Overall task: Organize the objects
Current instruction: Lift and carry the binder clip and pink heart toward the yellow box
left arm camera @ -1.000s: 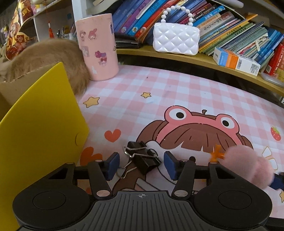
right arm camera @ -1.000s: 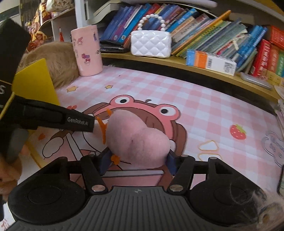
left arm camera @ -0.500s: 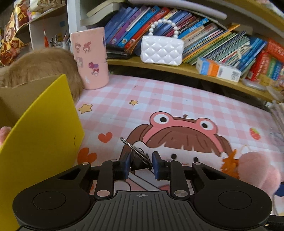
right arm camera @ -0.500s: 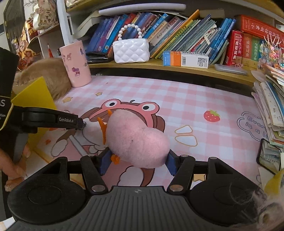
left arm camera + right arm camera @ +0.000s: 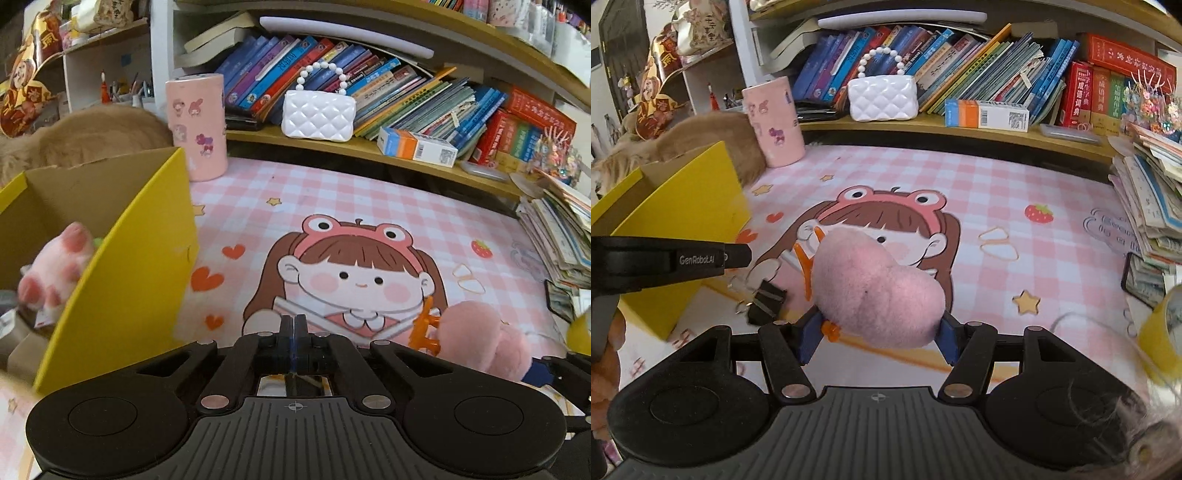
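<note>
Fluffy pink plush hair claw with orange plastic teeth (image 5: 875, 291): it is clamped between the blue pads of the right gripper (image 5: 877, 334), lifted clear over the near part of a pink checked desk mat printed with a cartoon girl in a frog hat (image 5: 979, 177). The pads press into its two sides, and the orange teeth point toward the left gripper.

The left gripper (image 5: 294, 325) has just been closing. Its two fingers now meet flat together with nothing visible between them. From the right-hand camera its black finger reaches in from the left edge. A black metal binder clip with silver wire handles (image 5: 764, 301) sits just below that fingertip, near the mat's front left corner. It is blurred, and I cannot tell whether it rests on the mat.

An open yellow cardboard box (image 5: 122, 288) stands along the mat's left edge. Inside it is a pink-and-white plush paw (image 5: 55, 269). Behind the box lies something tan and furry (image 5: 99, 133).

At the mat's back left corner stands a tall pink tumbler with cartoon stickers (image 5: 197, 125). Behind the mat's back edge is a wooden shelf of leaning books (image 5: 406, 92). A white quilted purse with a bead handle (image 5: 318, 116) stands upright on it. Stacked papers (image 5: 1148, 199) crowd the mat's right edge.
</note>
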`<action>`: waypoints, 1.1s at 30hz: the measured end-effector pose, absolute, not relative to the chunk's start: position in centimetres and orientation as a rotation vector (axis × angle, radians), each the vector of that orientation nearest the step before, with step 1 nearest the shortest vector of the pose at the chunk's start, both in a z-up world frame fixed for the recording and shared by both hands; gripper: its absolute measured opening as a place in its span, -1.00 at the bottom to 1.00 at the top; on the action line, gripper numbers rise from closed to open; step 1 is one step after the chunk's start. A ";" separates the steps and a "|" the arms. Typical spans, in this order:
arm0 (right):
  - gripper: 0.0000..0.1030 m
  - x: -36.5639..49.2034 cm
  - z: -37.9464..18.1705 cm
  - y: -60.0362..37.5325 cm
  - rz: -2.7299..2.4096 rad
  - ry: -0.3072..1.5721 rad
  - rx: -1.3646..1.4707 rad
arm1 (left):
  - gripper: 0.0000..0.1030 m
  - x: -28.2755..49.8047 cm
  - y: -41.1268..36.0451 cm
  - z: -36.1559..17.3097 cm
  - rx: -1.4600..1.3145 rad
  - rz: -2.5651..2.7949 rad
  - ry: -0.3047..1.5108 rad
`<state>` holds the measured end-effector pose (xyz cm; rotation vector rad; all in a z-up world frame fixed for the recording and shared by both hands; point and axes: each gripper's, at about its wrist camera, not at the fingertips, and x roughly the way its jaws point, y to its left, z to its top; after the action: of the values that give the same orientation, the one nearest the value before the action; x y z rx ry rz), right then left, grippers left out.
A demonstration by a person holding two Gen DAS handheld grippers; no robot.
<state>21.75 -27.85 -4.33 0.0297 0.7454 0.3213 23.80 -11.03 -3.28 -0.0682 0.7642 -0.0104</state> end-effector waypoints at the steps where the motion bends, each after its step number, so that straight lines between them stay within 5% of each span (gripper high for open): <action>1: 0.15 21.5 -4.3 -27.8 0.324 0.747 0.028 | -1.00 23.4 -11.0 -3.1 -0.069 -0.012 0.762; 21: 0.15 19.0 -4.2 -28.6 0.303 0.768 0.016 | -0.81 23.9 -10.9 -5.2 -0.103 -0.021 0.815; 26: 0.15 19.0 -4.0 -29.2 0.286 0.764 0.018 | -0.40 23.6 -11.1 -4.7 -0.086 -0.007 0.801; 28: 0.15 19.0 -4.0 -29.5 0.281 0.766 0.023 | 0.32 22.9 -10.9 -4.1 -0.067 0.020 0.757; 29: 0.15 19.0 -4.1 -29.6 0.279 0.768 0.025 | 0.41 22.6 -10.8 -3.8 -0.058 0.048 0.731; 32: 0.15 19.1 -4.3 -29.7 0.282 0.779 0.027 | 0.37 22.9 -10.2 -3.9 -0.046 0.074 0.726; 33: 0.15 19.1 -4.3 -29.6 0.284 0.781 0.027 | 0.19 23.3 -10.0 -4.3 -0.052 0.071 0.753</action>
<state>19.11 -29.57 -4.30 0.0267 0.7809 0.2838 23.35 -10.04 -4.30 -0.0519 0.7534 0.0709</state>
